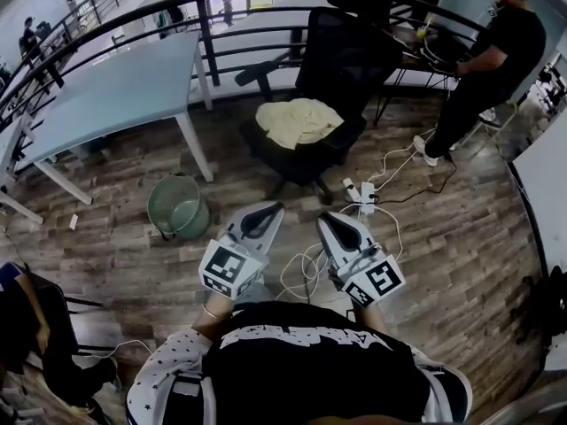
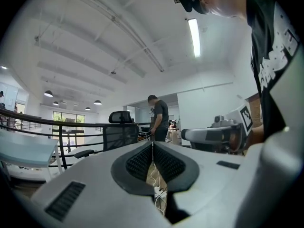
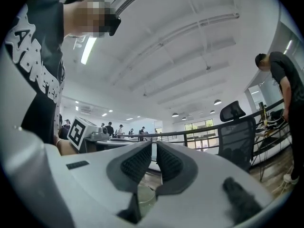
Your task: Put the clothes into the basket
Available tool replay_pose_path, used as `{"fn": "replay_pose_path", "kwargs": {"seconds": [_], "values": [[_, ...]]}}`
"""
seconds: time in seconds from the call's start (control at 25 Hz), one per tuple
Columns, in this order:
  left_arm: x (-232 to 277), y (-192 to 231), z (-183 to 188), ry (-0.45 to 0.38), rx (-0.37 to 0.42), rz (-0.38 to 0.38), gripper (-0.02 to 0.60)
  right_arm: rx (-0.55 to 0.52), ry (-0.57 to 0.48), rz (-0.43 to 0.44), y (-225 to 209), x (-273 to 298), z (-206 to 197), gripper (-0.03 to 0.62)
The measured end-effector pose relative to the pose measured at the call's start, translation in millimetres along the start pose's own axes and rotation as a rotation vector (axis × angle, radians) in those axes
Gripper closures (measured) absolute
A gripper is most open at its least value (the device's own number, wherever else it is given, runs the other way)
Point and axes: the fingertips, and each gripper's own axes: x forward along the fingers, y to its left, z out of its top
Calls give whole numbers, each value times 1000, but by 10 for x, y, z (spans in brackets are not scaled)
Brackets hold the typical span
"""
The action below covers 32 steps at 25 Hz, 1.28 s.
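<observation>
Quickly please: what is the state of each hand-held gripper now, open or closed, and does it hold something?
Left hand-held gripper: closed, jaws together, holding nothing.
Right hand-held gripper: closed, jaws together, holding nothing.

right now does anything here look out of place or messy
The pale yellow cloth lies crumpled on the seat of the black chair, not in the green basket standing on the floor by the table leg. White cables and a power strip sprawl loose over the floor near the chair. Nothing looks spilled or broken.

Chair (image 1: 350,60) seat hidden under clothes (image 1: 299,120), bystander (image 1: 500,56) cropped
</observation>
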Motion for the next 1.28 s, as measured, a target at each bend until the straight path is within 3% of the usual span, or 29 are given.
{"fn": "replay_pose_path", "kwargs": {"seconds": [0.24, 0.64, 1.08, 1.28], "values": [[154, 349, 44, -12, -12, -34, 566, -10, 14, -35, -156, 362, 59, 562], [444, 913, 75, -1, 44, -119, 566, -6, 17, -103, -389, 1016, 117, 562], [274, 1828, -26, 8, 75, -63, 566, -6, 7, -101, -396, 1906, -55, 562], [144, 2214, -136, 19, 41, -35, 566, 4, 21, -81, -291, 2272, -143, 562]]}}
